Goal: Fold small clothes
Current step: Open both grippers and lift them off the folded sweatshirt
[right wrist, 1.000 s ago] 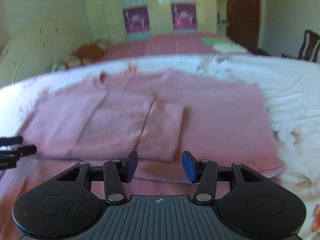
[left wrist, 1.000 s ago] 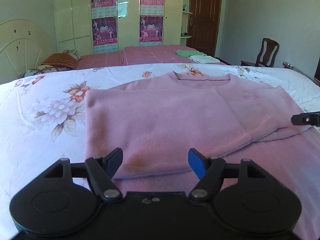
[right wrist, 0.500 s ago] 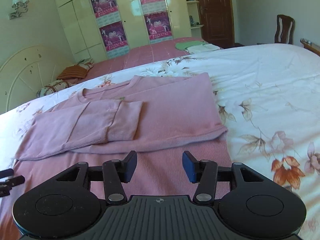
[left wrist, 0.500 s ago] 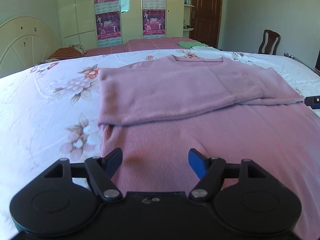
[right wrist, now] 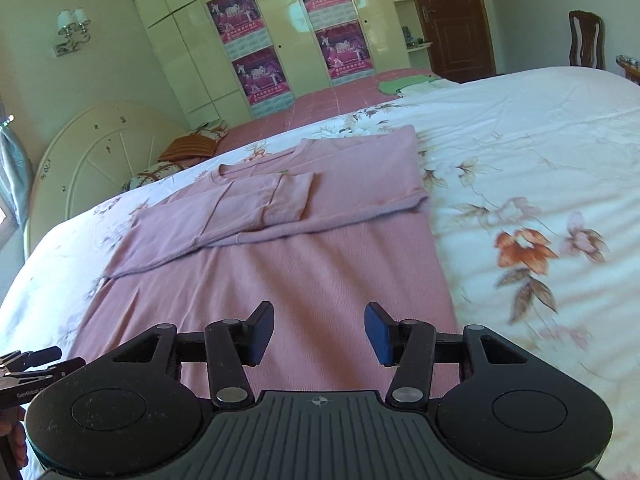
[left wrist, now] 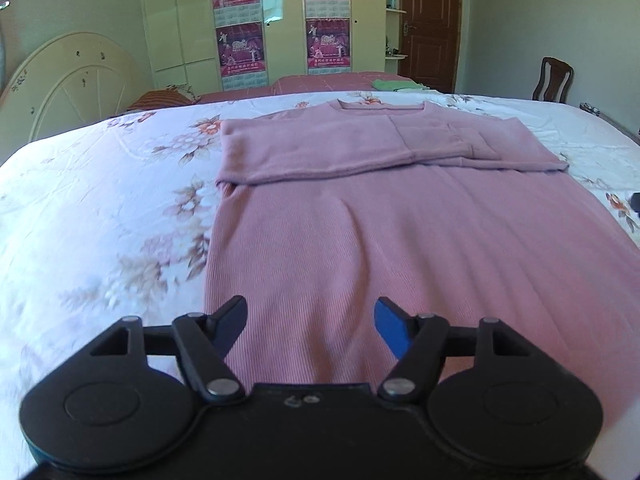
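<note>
Sweater: the pink sweater (left wrist: 400,240) lies flat on the bed (left wrist: 100,220), neckline at the far end, hem end nearest the cameras.
Sleeves: both sleeves (right wrist: 248,212) are folded across the chest, one cuff overlapping the other, forming a band across the upper part.
Change: over the last second both grippers have drawn back from the folded sleeves toward the hem; the band that filled each view a second ago now lies well ahead, with bare ribbed body between it and the fingers.
Left gripper: the left gripper (left wrist: 310,328) hovers over the sweater's near left edge, jaws open and empty, one finger at the border between fabric and sheet.
Right gripper: the right gripper (right wrist: 319,334) hovers over the sweater near its right edge, jaws open, nothing between them; whether the fingers touch the cloth cannot be told.
Meaning for the task: the sleeve step looks complete and undisturbed by the withdrawal; the grippers sit spread toward the two lower corners, which suggests the hem is the next thing to be taken and carried up toward the neckline.
Risk: the overlapped cuffs lie loose, so a hasty lift of the hem could drag them askew.
Surroundings: other folded clothes (right wrist: 404,84) rest on the farther bed, well apart.
</note>
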`<move>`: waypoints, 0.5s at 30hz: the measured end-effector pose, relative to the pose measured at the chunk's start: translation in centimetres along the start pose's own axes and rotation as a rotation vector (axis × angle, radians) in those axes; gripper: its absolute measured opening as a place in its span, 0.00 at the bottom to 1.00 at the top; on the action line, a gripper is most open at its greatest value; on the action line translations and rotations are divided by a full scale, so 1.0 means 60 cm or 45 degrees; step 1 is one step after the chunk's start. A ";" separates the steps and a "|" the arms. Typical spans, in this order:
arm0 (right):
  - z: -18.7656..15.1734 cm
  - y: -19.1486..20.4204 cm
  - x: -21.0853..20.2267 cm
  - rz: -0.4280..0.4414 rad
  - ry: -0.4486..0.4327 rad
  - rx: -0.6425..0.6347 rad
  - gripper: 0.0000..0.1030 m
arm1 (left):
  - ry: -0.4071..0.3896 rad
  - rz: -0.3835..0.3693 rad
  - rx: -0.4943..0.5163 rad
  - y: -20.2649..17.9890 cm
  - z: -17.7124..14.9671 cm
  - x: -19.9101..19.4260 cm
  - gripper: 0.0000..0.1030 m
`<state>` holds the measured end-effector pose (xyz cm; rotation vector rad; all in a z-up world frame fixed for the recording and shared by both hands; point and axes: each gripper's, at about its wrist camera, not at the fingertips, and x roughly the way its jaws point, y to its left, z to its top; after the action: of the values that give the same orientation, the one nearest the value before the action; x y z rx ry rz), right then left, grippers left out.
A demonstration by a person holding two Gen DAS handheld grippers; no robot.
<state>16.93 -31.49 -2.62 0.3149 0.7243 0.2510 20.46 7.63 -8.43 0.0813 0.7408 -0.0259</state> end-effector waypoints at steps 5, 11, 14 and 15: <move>-0.038 -0.038 -0.084 -0.031 -0.022 0.011 0.49 | 0.086 0.048 -0.127 0.029 -0.059 -0.044 0.56; -0.074 -0.101 -0.148 -0.020 0.014 0.131 0.49 | 0.112 -0.077 -0.350 0.094 -0.111 -0.097 0.56; -0.091 -0.123 -0.158 0.035 0.059 0.208 0.49 | 0.122 -0.159 -0.500 0.122 -0.127 -0.105 0.54; -0.097 -0.127 -0.159 0.054 0.068 0.222 0.49 | 0.122 -0.169 -0.531 0.128 -0.132 -0.104 0.53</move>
<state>6.91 -40.57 -3.73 0.4915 0.7946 0.2374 10.93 15.92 -9.52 -0.3662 0.8328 0.0065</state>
